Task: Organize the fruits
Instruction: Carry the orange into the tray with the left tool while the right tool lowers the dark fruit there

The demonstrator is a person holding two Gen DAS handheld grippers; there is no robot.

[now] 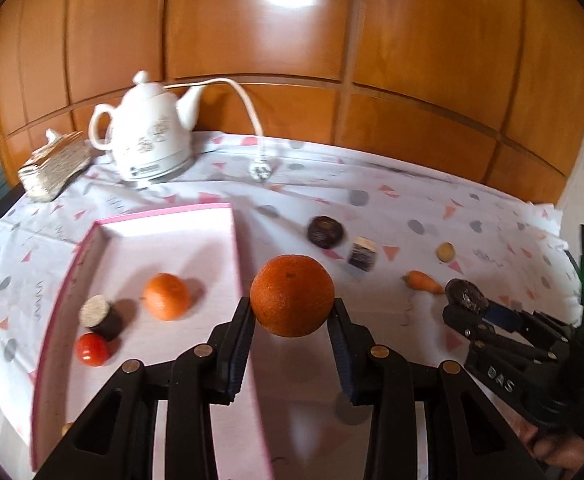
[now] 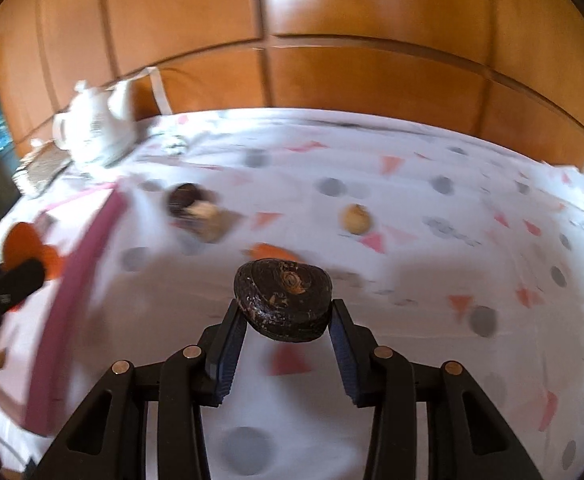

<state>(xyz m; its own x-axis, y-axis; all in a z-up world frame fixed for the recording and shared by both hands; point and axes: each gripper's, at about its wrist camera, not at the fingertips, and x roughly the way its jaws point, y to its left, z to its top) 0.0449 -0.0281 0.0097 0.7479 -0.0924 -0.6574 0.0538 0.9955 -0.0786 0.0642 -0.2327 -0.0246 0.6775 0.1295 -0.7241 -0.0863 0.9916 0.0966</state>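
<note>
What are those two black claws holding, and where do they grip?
Left gripper pinches an orange by its sides; right gripper a dark lumpy fruit likewise.

Patterned tablecloth [image 1: 372,200] carries pink tray [image 1: 236,264]; behind it a white teapot [image 1: 148,136], to its right a carrot [image 1: 422,282] and a dark round fruit [image 1: 325,231].

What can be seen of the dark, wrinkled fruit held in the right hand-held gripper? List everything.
The dark brown, wrinkled, flattened-round fruit has a glossy, ridged skin with paler tan scuffs and a small tan stem scar on its upper face. It sits clamped between the blue pads of the right hand-held gripper, one pad on each side, lifted clear of the white patterned tablecloth. Nothing else touches it. The left wrist view shows it edge-on, to the right of the small carrot.
</note>
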